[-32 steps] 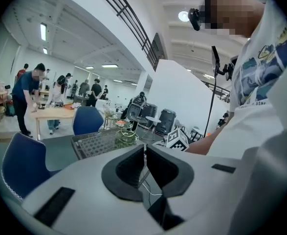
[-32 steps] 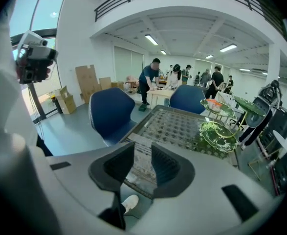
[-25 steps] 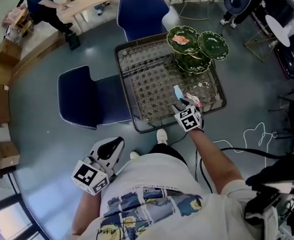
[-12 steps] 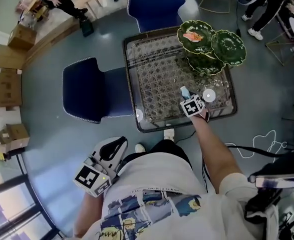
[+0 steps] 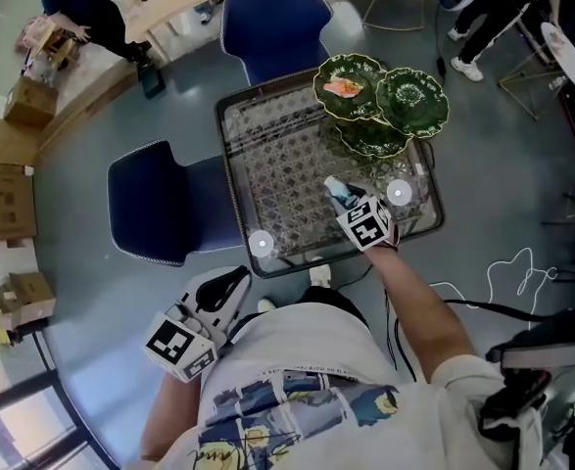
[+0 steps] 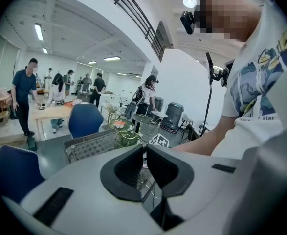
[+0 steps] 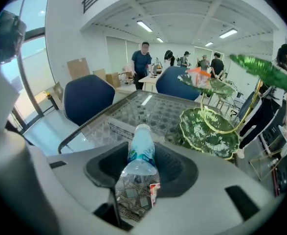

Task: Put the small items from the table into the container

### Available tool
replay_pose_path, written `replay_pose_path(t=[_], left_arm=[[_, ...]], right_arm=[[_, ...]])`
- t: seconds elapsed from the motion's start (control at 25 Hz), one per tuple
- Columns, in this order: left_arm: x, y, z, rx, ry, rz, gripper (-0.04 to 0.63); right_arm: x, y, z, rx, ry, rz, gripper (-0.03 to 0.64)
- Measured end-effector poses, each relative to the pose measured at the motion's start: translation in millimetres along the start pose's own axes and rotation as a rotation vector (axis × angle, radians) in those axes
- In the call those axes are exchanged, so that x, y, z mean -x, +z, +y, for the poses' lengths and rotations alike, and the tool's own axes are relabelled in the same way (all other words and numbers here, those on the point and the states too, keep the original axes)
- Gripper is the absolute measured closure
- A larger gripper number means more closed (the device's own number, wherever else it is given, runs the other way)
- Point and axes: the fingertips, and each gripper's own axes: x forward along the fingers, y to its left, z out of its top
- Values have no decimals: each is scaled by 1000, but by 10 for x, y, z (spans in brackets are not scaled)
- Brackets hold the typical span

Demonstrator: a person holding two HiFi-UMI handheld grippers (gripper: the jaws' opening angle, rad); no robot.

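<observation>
My right gripper (image 5: 344, 200) is shut on a small clear plastic bottle (image 5: 336, 190) with a white cap and a blue label. It holds the bottle over the near right part of the glass table (image 5: 230, 179). In the right gripper view the bottle (image 7: 141, 153) lies lengthwise between the jaws, cap pointing away. A tiered stand of green leaf-shaped dishes (image 5: 380, 101) rises at the table's far right and shows just ahead as the dishes (image 7: 209, 129). An orange item (image 5: 346, 86) lies in its top dish. My left gripper (image 5: 230, 282) hangs shut and empty by my left hip, away from the table.
Two blue chairs stand by the table, one at its left (image 5: 165, 204) and one behind it (image 5: 272, 18). A white cable (image 5: 503, 272) loops over the floor at the right. Cardboard boxes (image 5: 3, 179) sit far left. People stand around a desk beyond.
The head view has swung. My right gripper keeps its hold on the bottle and has drifted slightly left over the table's near side. The left gripper stays by my hip.
</observation>
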Motion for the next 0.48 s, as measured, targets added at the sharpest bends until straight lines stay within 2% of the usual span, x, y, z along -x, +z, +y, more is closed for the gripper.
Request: replay_pose_path(t=[0.24,0.36,0.48], left_arm=[[-318,159,-92,-41,-87,-20,581],[-438,229,-154,-56,-122,-32,581],[-522,297,-195,-67,-146,-46,581]], right_arm=[[792,757,-139,48,-13,-174,442],[1206,1099,-414,74,-75,-250,442],[1542,1336,-869,78,-173,-297,442]])
